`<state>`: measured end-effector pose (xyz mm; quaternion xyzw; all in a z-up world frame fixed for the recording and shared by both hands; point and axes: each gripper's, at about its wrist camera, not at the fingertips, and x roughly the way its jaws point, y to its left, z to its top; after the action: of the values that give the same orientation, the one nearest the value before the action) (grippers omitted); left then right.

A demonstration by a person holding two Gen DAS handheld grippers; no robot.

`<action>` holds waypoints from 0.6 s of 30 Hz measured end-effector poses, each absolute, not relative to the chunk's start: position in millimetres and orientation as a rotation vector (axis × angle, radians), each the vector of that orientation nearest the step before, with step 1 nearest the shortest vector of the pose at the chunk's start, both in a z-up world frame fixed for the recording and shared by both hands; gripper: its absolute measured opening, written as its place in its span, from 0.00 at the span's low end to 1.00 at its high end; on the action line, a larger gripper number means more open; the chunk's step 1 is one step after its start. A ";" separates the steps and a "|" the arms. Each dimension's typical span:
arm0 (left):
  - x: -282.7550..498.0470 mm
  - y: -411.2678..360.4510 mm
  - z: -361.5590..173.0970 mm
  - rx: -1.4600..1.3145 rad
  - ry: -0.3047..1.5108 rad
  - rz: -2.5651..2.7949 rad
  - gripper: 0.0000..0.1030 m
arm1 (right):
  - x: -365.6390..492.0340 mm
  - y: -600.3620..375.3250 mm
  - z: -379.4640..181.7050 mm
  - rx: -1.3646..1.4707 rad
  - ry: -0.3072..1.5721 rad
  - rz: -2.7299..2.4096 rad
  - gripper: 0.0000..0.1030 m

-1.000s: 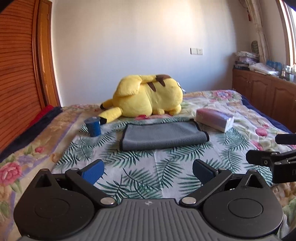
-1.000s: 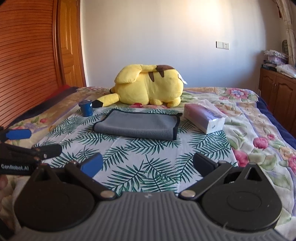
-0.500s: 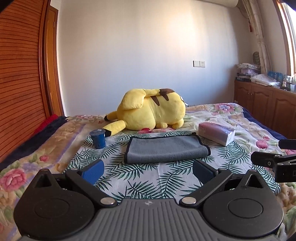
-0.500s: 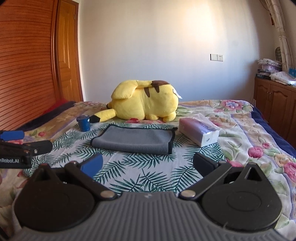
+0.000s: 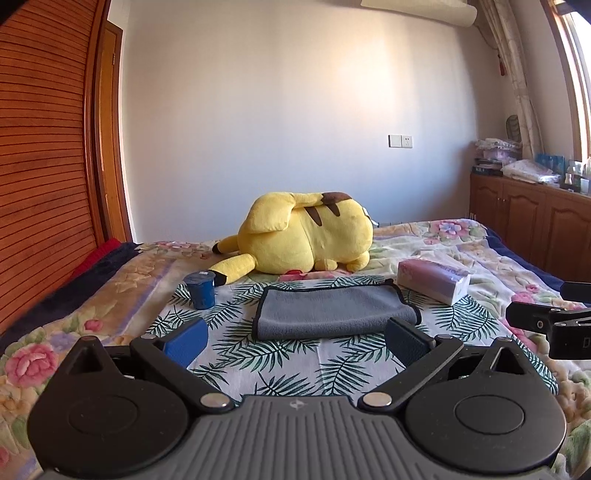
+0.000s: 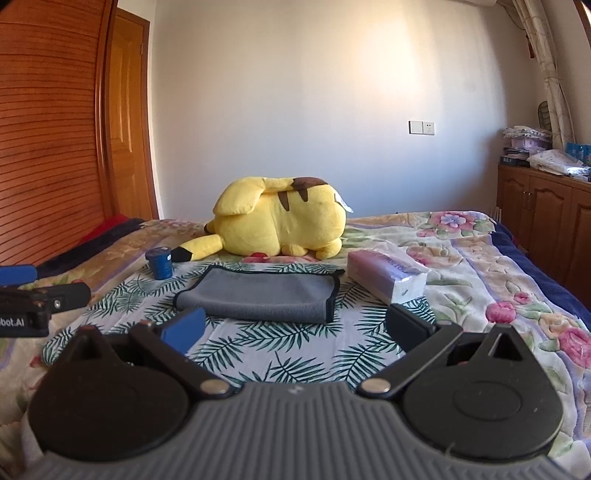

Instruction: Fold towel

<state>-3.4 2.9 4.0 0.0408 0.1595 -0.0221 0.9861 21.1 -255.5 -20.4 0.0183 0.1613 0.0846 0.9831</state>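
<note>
Both my left tongs and right tongs gape empty; soft, light grey microfibre towel with black edging looks limp, so pinch its near corners.

Left tongs and right tongs both gape wide, holding nothing.

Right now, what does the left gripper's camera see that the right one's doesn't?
Only the left view shows the right gripper at its right edge, and the white unit high on the wall. Only the right view shows the left gripper at its left edge. Both share the folded grey towel, yellow plush, blue cup and tissue pack.
</note>
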 end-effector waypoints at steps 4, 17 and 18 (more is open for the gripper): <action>-4.6 2.8 6.7 0.093 0.299 -0.035 1.00 | 19.6 -255.8 -19.2 0.041 0.308 0.162 1.00; -6.6 3.1 10.5 0.101 0.271 -0.029 1.00 | 16.5 -260.0 -16.7 0.051 0.271 0.142 1.00; -7.3 2.5 10.3 0.106 0.269 -0.028 1.00 | 16.3 -260.0 -16.5 0.051 0.269 0.141 1.00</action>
<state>-7.3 2.5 10.3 0.0527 0.1342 -0.0137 0.9895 16.3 -260.0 -16.5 0.0254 0.1339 0.0702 0.9882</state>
